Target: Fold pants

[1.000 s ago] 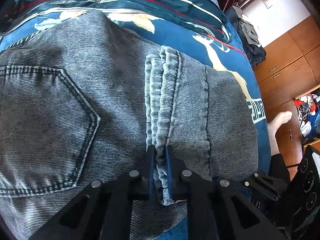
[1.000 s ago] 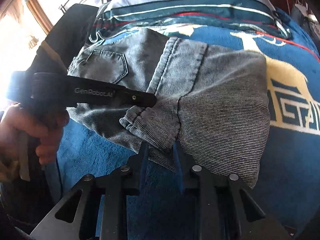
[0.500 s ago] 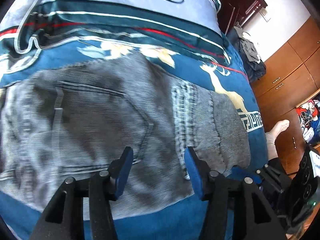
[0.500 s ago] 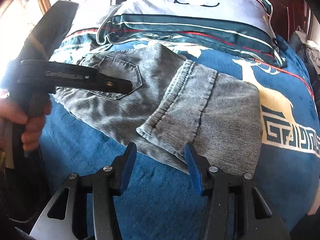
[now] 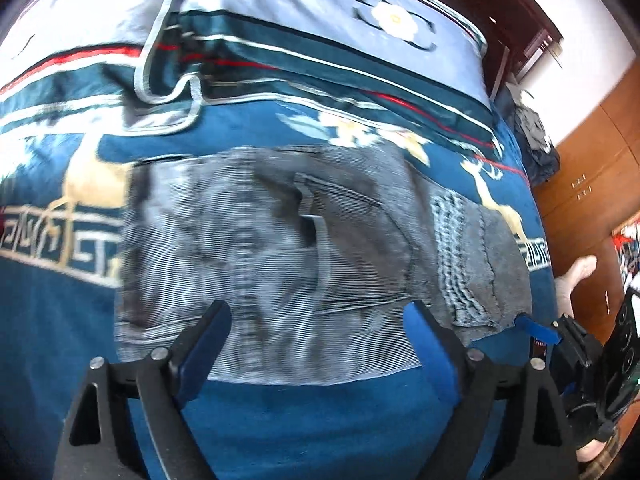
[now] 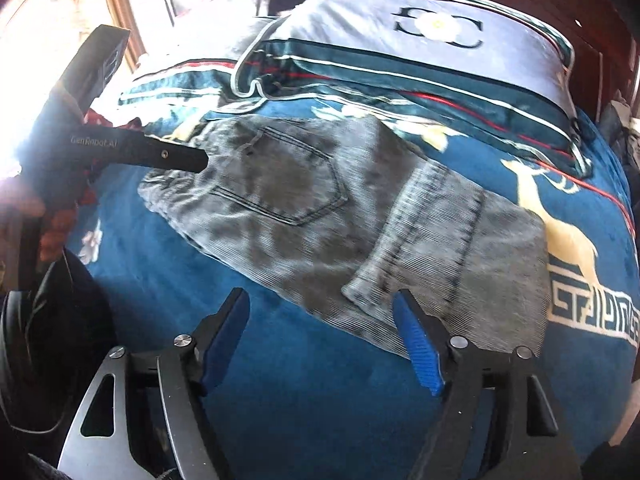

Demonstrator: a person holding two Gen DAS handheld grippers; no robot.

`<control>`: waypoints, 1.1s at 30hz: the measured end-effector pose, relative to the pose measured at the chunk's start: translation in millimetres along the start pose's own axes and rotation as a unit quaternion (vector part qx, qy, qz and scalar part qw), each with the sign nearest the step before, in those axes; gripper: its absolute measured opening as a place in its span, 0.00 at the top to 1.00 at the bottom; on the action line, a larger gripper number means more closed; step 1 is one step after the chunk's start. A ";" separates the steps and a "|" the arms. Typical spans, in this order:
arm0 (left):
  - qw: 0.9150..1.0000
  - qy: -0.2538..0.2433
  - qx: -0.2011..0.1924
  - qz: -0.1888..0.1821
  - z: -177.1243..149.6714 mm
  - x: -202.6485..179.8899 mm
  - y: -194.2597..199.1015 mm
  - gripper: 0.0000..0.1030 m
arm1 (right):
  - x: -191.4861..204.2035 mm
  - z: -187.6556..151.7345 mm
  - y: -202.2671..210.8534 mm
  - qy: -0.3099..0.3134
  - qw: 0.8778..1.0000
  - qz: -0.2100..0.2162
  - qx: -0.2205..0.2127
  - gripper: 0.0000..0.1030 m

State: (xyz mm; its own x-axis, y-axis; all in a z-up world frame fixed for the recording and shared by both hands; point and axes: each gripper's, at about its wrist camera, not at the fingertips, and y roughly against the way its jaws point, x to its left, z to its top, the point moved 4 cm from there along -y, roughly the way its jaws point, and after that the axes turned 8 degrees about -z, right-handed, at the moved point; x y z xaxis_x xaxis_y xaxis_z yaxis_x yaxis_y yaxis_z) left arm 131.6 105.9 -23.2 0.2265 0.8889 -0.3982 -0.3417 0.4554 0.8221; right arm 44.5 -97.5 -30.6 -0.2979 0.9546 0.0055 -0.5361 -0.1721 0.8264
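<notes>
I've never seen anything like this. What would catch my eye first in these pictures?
Probably the grey jeans, folded into a compact bundle in the middle of a blue blanket with golden deer on it. Next, the blue-tipped fingers of the right gripper, spread wide in the foreground just short of the jeans and holding nothing. Behind, a pale pillow lies at the head of the bed.

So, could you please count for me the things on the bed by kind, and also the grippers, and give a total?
Folded grey denim pants: 1
Light blue pillow with a flower emblem: 1
Dark blue bed blanket with a gold deer pattern: 1
Black two-finger grippers with blue pads, left and right, both open: 2
Total: 5
</notes>
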 end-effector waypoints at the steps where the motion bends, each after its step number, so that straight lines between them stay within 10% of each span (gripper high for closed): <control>1: 1.000 0.009 -0.002 0.004 0.1 8.6 4.3 0.12 | 6.8 2.7 0.0 0.006 1.000 0.003 -0.003 0.24; 33: 0.991 0.133 -0.021 0.001 7.2 124.9 17.4 0.11 | 159.3 32.2 -52.3 0.141 0.989 0.049 -0.007 0.22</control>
State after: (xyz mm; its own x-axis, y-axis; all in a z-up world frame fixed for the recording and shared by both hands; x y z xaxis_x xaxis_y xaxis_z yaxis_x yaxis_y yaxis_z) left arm 160.6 224.5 -55.7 -0.0213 0.8685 -0.4952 -0.3809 0.4509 0.8072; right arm 50.5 71.4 -54.9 -0.5565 0.8275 -0.0745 -0.5039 -0.2648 0.8222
